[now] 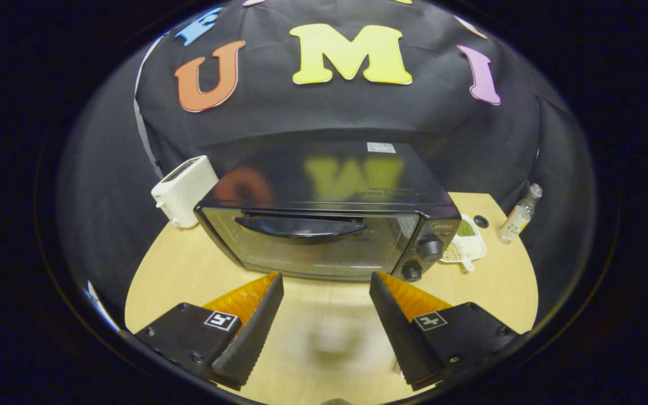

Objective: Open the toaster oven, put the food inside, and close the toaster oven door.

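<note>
**Facing a closed oven with the fingers spread**

Hovering low over the table (pixel 189 281), the gripper (pixel 326 278) has its two fingers spread wide apart at the bottom of the frame, gripping nothing. Between them, on the pale wood, lies a blurred whitish patch too smeared to identify.

Just beyond the fingertips, in the middle of the frame, stands the oven (pixel 329 219), dark and boxy, its glass door (pixel 307 244) shut and upright. A curved handle (pixel 300 226) runs across the top of the door. Two knobs sit one above the other on the panel at the oven's right end, the upper knob (pixel 430 248) larger than the lower knob (pixel 411 271). The glossy top mirrors the wall behind.

Left of the oven, at middle left of the frame, a white toaster (pixel 183 191) stands close beside it on the table's edge. Right of the oven, a small white dish (pixel 464 244) holds greenish and tan grains, partly hidden behind the oven's corner. Farther right, near the table's rim, a small clear bottle (pixel 518 216) stands tilted in the view.
</note>
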{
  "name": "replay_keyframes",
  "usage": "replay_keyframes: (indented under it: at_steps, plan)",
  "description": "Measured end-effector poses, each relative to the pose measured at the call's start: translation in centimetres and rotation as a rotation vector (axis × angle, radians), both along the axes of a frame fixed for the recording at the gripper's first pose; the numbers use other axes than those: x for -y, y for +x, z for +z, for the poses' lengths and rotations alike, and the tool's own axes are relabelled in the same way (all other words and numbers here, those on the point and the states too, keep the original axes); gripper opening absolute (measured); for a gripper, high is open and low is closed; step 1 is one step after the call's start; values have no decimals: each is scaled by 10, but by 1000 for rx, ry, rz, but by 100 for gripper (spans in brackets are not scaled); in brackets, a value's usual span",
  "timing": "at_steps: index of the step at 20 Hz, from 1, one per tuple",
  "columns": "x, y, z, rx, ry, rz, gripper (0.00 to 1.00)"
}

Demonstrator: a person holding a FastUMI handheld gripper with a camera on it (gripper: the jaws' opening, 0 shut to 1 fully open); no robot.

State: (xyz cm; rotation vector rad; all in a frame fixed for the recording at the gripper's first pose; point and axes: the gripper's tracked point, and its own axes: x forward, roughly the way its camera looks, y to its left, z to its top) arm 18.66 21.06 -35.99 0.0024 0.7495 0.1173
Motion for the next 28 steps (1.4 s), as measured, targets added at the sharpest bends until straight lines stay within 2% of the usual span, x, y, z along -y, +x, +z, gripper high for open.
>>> replay_keyframes:
  at_steps: [5, 10, 16, 18, 25, 28]
  plan:
    - [12, -2, 41, 69, 33, -20, 99]
    - [45, -14, 136, 255, 53, -46, 98]
    - [115, -51, 251, 496, -33, -75, 98]
    - [134, -65, 278, 560, -22, -80, 98]
    - [208, -112, 332, 679, -64, -118, 98]
    - [233, -130, 330, 684, -56, -146, 98]
